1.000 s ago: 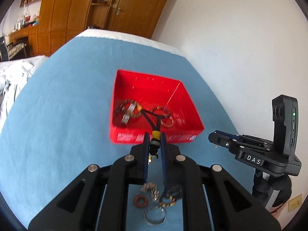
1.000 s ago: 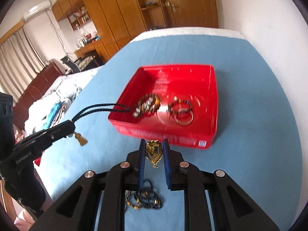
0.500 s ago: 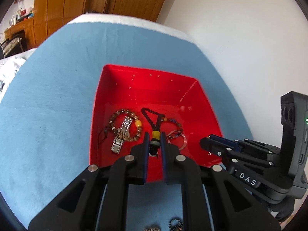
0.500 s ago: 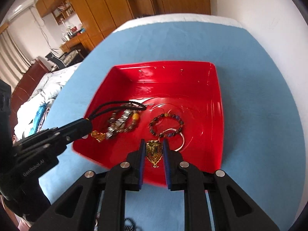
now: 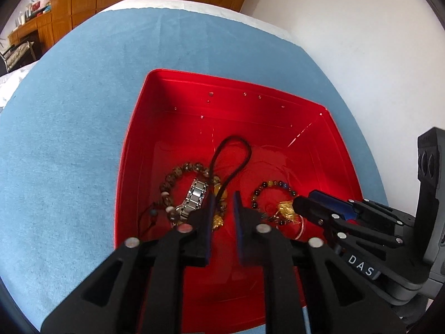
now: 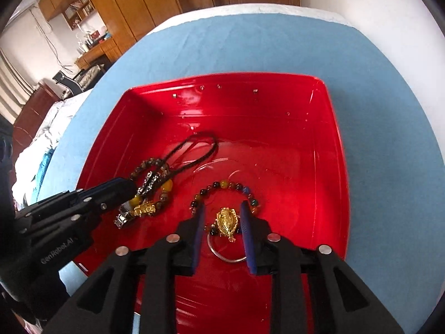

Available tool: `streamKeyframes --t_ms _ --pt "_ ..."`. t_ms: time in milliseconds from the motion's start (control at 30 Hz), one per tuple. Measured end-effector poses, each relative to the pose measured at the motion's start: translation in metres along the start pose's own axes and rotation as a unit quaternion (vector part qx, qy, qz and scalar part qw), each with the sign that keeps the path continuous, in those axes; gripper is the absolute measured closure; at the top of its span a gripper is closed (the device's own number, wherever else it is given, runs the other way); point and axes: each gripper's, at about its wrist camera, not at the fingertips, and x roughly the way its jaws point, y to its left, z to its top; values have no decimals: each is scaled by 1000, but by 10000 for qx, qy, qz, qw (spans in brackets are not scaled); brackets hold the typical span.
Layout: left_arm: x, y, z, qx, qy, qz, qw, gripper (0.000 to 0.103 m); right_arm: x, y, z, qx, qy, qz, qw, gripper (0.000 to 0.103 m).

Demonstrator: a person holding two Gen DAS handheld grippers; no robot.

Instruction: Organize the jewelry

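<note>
Both hand-held grippers hang over the red tray's near edge, jaws just opened. The left hand-held gripper (image 5: 222,206) stands parted, the black cord with its gold charm (image 5: 219,194) lying loose between its jaws; the right hand-held gripper (image 6: 222,217) stands parted around the gold pendant (image 6: 227,220). All visible jewelry lies in the red tray (image 6: 338,150) mid-bench (image 6: 375,89), so sorting looks nearly done, though the bench nearer the person is unseen.

Glossy red plastic tray (image 5: 333,153) on matt blue cloth (image 5: 69,139); shiny metal watch band (image 5: 196,197).
</note>
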Motion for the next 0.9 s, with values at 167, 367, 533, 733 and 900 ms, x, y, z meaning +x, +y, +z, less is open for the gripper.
streamKeyframes --t_ms 167,367,533,733,900 --pt "-22 1 -4 -7 -372 98 9993 47 -26 -4 -6 19 -451 12 9990 57" --pt "-62 -1 -17 117 -729 173 9971 22 -65 -7 -17 7 -922 53 9957 37" --pt "-89 0 -33 156 -913 398 9949 12 -93 -1 -36 -66 -1128 2 9936 23" --pt "-110 2 -53 129 -964 649 9931 9 -114 8 -60 -249 -1211 -99 9923 6" --pt "-124 2 -81 280 -964 919 9907 8 -125 16 -88 -394 -1221 -135 9916 4"
